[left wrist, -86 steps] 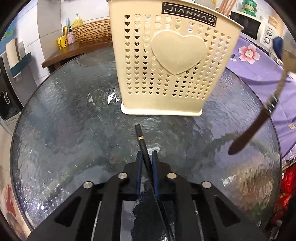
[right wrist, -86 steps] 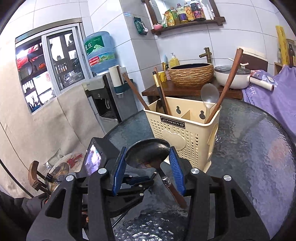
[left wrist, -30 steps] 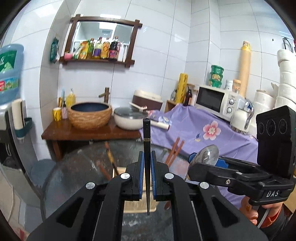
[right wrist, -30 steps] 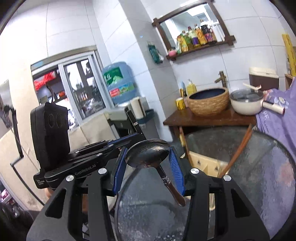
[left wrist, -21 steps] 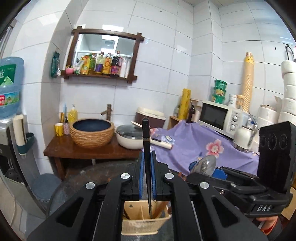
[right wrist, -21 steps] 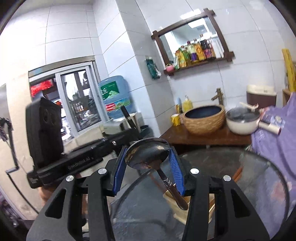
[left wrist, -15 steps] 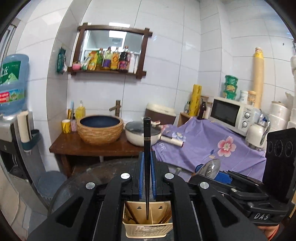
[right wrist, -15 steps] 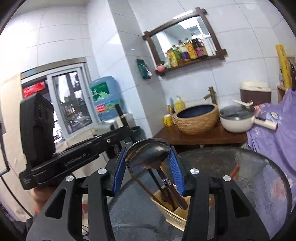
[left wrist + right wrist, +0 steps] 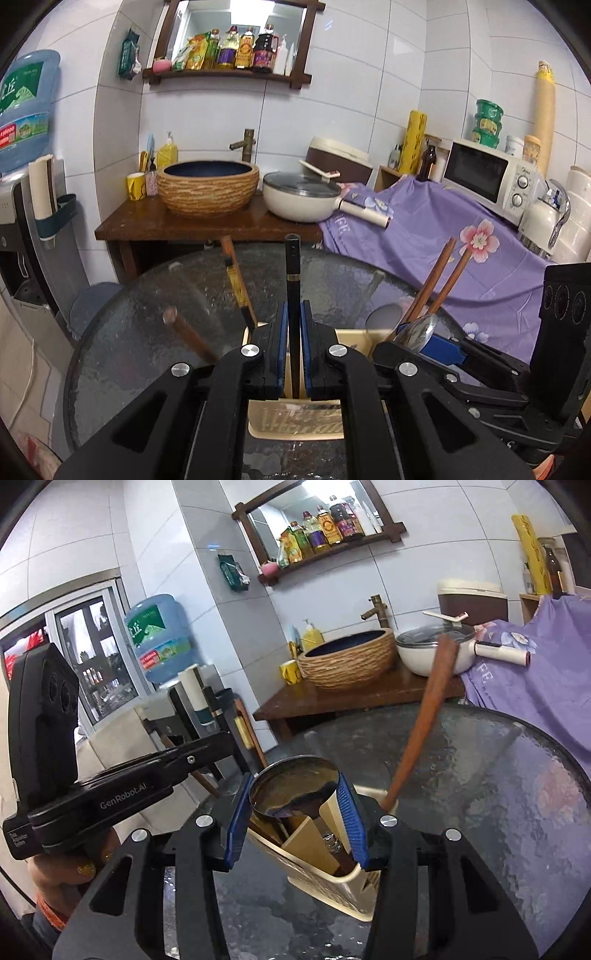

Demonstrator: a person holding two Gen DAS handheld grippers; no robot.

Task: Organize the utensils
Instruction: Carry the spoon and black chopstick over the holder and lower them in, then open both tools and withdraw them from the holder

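Clamping slim black chopstick (image 9: 292, 280) upright, left gripper (image 9: 293, 347) with blue pads pressed tight on it, centre frame, lower end over cream plastic utensil caddy (image 9: 295, 424) on pebbled glass table (image 9: 140, 332). Pinching glossy round spoon (image 9: 293, 790) by bowl edges, right gripper (image 9: 295, 825); brown handle down inside caddy, bottom centre.

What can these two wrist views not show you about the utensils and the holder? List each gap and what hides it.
- Left wrist view: the black chopstick's lower tip, behind the left claw.
- Right wrist view: the spoon's handle end, down inside the cream holder.
- Left wrist view: the holder's compartments, blocked by both claws; its lettering is blurred.
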